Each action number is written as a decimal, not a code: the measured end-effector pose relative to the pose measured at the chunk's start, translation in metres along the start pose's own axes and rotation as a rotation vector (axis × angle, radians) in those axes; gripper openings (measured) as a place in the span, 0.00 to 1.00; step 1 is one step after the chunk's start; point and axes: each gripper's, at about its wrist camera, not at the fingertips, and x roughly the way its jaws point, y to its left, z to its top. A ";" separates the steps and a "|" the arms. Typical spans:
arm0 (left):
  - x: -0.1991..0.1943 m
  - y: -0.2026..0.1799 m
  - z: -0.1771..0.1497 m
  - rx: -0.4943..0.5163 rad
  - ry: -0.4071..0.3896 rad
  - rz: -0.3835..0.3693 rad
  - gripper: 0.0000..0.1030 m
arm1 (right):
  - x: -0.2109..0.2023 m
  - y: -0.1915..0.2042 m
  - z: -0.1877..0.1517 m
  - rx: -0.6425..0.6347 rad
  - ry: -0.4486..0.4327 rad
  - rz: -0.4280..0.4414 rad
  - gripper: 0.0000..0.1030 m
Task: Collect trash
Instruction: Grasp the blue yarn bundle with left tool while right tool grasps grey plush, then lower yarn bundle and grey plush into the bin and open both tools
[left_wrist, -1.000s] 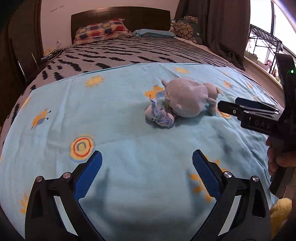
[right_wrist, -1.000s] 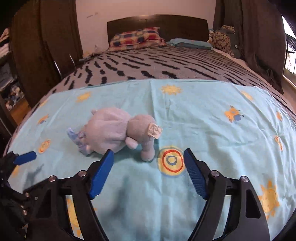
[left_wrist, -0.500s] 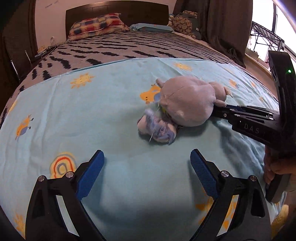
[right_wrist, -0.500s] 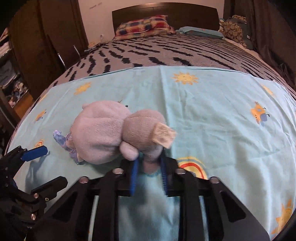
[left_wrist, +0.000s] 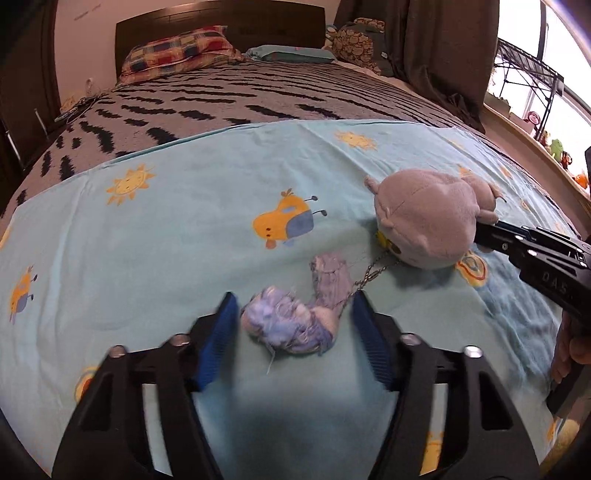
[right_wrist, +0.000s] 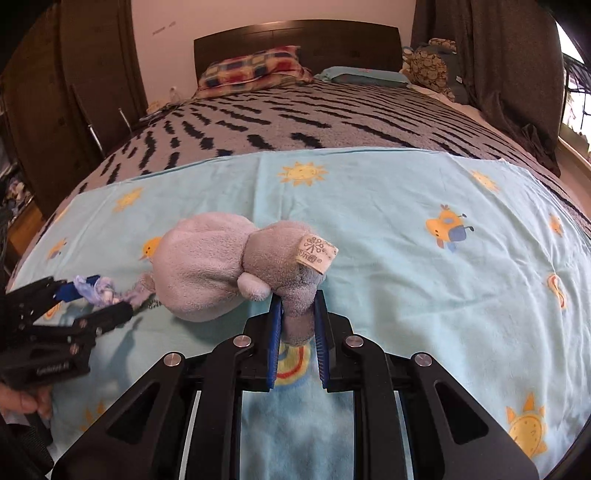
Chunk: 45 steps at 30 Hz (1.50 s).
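Observation:
A grey plush toy lies on the light blue sheet; it also shows in the left wrist view. My right gripper is shut on the toy's leg. A purple-blue fluffy scrap on a thin chain lies beside the toy. My left gripper is open with its jaws on either side of the scrap, apart from it. The scrap and the left gripper also show in the right wrist view.
The sheet covers the foot of a bed with a grey zebra-striped blanket, pillows and a dark headboard. Dark wardrobe stands left, curtains and a window ledge right. A yellow object lies at the bed's right edge.
My left gripper has moved forward and narrowed around the scrap. My right gripper closed on the toy's leg and pulled the toy away, showing the chain.

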 end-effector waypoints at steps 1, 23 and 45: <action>0.001 -0.001 0.001 0.007 0.003 -0.001 0.42 | -0.002 0.000 0.000 -0.005 -0.003 -0.001 0.17; -0.138 -0.031 -0.040 0.058 -0.158 0.066 0.35 | -0.157 0.028 -0.037 -0.072 -0.252 0.023 0.17; -0.250 -0.088 -0.234 0.091 -0.194 -0.003 0.36 | -0.285 0.040 -0.215 -0.112 -0.255 0.127 0.17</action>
